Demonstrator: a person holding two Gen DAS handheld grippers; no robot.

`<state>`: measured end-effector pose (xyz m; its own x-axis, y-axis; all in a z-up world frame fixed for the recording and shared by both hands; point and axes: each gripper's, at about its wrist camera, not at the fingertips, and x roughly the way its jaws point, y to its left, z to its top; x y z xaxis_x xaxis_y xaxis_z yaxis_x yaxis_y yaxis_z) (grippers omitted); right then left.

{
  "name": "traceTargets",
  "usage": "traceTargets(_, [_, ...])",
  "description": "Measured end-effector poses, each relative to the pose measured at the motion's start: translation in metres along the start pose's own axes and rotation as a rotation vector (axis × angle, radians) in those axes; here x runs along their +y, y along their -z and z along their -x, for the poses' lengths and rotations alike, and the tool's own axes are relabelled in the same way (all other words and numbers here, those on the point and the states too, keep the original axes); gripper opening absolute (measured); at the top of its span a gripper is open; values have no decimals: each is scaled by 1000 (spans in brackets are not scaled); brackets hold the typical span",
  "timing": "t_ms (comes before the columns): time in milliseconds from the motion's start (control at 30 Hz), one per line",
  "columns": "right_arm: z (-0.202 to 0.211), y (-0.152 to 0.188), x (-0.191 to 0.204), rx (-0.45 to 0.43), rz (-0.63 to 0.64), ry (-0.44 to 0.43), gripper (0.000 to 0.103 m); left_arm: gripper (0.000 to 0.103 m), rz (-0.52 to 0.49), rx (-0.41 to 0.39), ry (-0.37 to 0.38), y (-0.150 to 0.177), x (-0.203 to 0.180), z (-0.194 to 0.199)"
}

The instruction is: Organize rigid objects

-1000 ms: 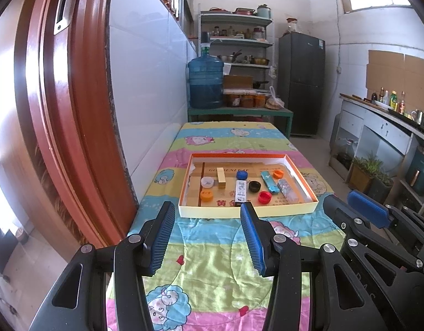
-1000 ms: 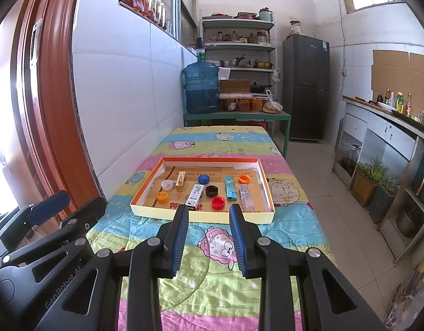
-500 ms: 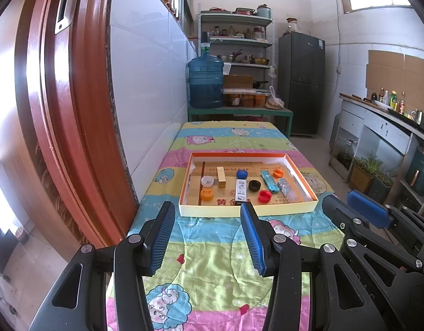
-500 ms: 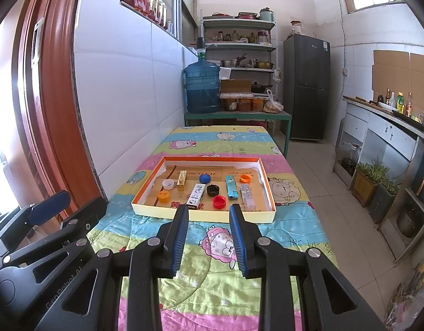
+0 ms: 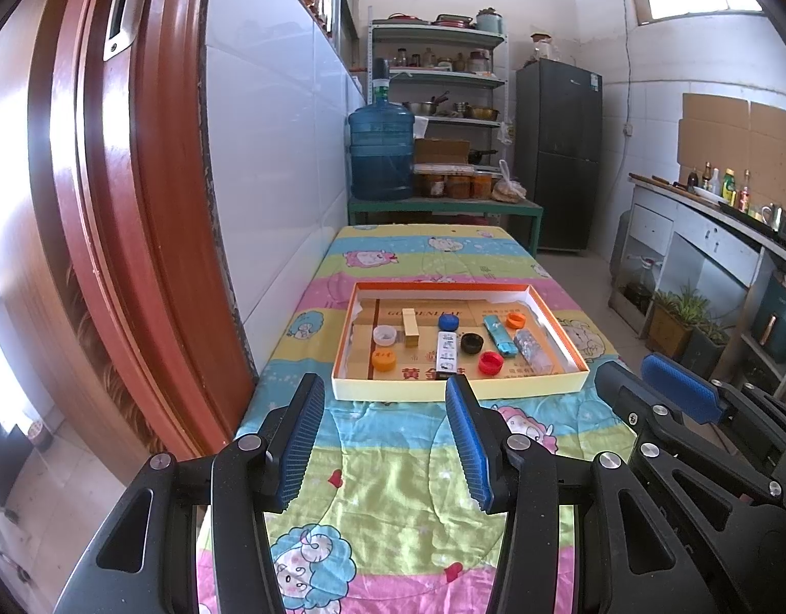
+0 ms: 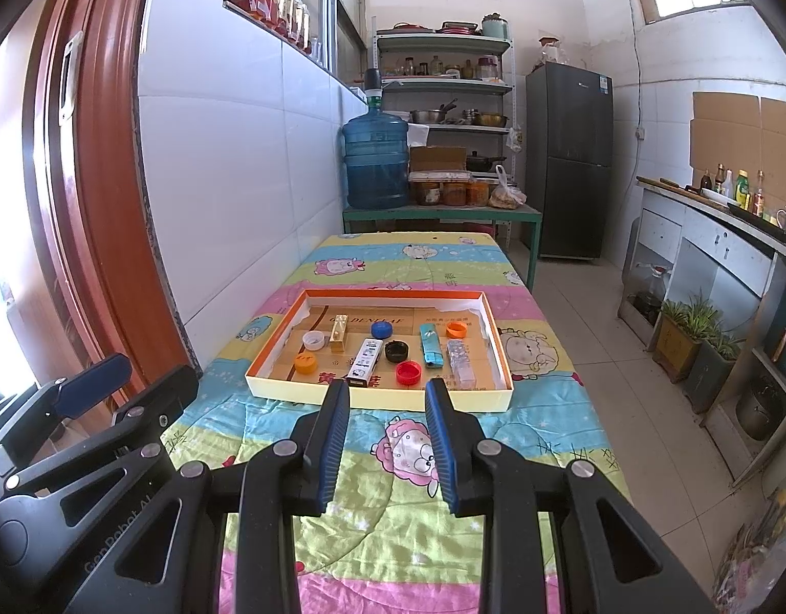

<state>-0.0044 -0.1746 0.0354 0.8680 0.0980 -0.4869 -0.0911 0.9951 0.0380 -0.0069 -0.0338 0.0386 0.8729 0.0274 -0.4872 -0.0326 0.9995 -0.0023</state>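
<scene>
Nothing has moved in the last second: both the left hand-held gripper (image 5: 385,440) and right hand-held gripper (image 6: 388,440) stay wide open and empty, near the tray (image 6: 377,394) of caps on the bench (image 6: 546,409)

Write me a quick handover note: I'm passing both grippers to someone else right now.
Left gripper: open, empty, above the blanket before the tray.
Right gripper: open, empty, same spot.
Shallow tray holds six bottle caps, including the red cap and black cap, and four lighters, including the blue lighter.
All pieces lie inside the tray, caps and lighters mixed. Whether sorting is finished or pending can't be told.
</scene>
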Motion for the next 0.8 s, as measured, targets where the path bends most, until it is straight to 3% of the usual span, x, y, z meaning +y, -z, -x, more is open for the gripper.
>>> traceTargets(800, [-1,0,1,2,1,-1,30,51,0,2,1,1,1,-1])
